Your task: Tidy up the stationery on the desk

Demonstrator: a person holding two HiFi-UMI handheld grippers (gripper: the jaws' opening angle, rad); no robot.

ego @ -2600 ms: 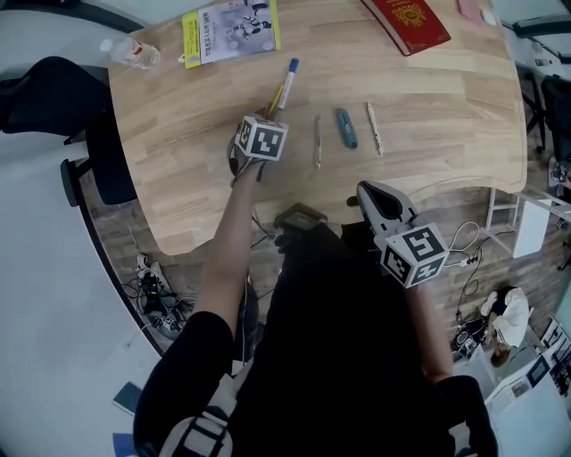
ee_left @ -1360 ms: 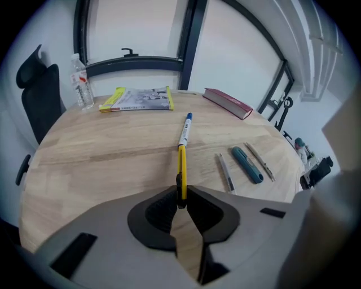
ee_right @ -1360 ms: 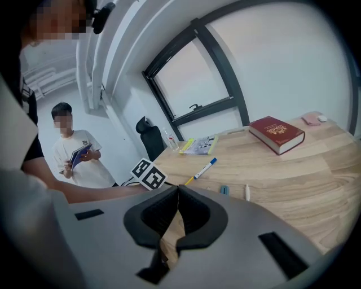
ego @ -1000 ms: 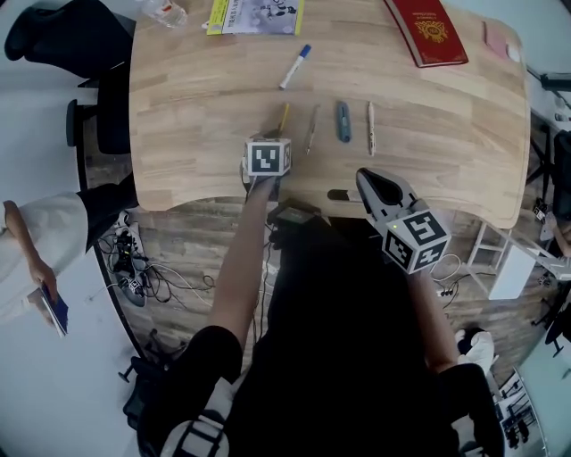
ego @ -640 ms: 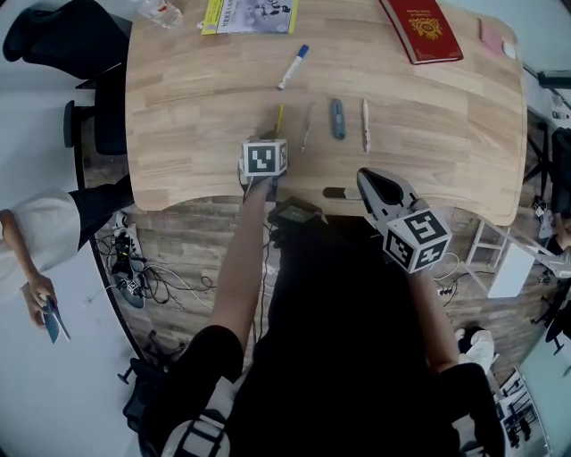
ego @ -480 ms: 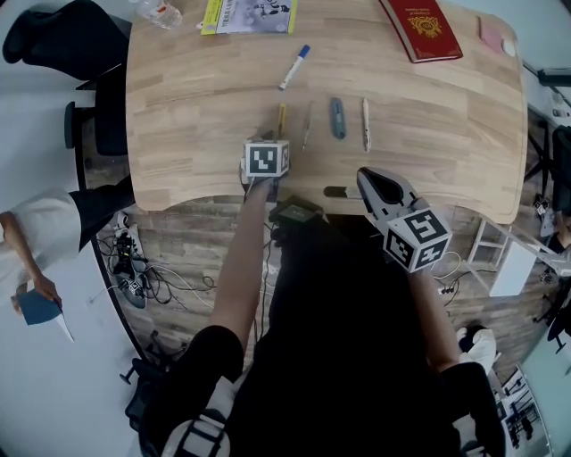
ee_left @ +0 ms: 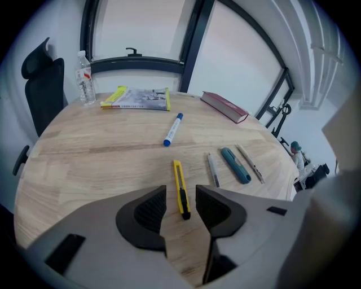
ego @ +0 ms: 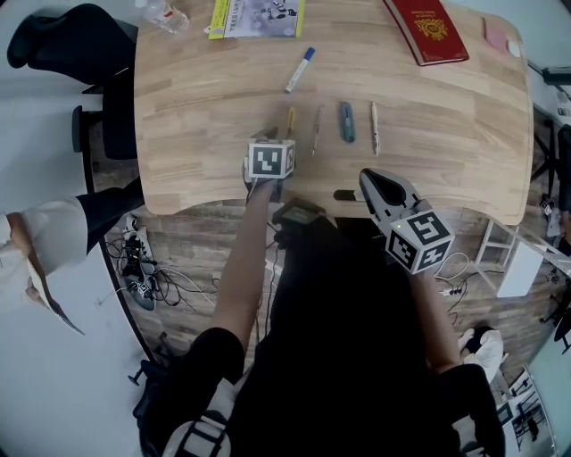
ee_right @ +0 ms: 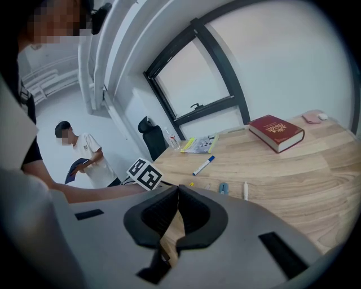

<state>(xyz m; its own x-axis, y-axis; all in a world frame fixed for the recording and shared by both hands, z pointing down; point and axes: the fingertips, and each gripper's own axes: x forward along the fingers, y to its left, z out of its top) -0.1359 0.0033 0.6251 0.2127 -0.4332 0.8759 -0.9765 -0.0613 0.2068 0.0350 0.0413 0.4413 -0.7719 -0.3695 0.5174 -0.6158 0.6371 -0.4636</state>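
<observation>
A yellow utility knife [ee_left: 178,175] lies flat on the wooden desk [ego: 205,125], its near end between the tips of my left gripper [ee_left: 180,193]. That gripper's jaws have just been opening and stand open, pads clear of the knife. In the head view the knife [ego: 289,120] is the leftmost of a row with a grey pen [ego: 316,131], a teal cutter [ego: 346,122] and a beige pen [ego: 375,128]. A blue marker [ego: 299,70] lies farther back. My right gripper [ego: 368,177] hovers shut and empty at the desk's near edge.
A red book [ego: 426,31], a yellow-edged booklet [ego: 259,16] and a water bottle [ego: 163,16] sit along the desk's far side. A black chair [ego: 67,49] stands at the left. A person in white [ego: 36,241] stands left of the desk.
The yellow knife, earlier up by the blue marker, now lies in the row left of the grey pen. My left gripper has drawn back toward the near edge. The right gripper has stayed put.
</observation>
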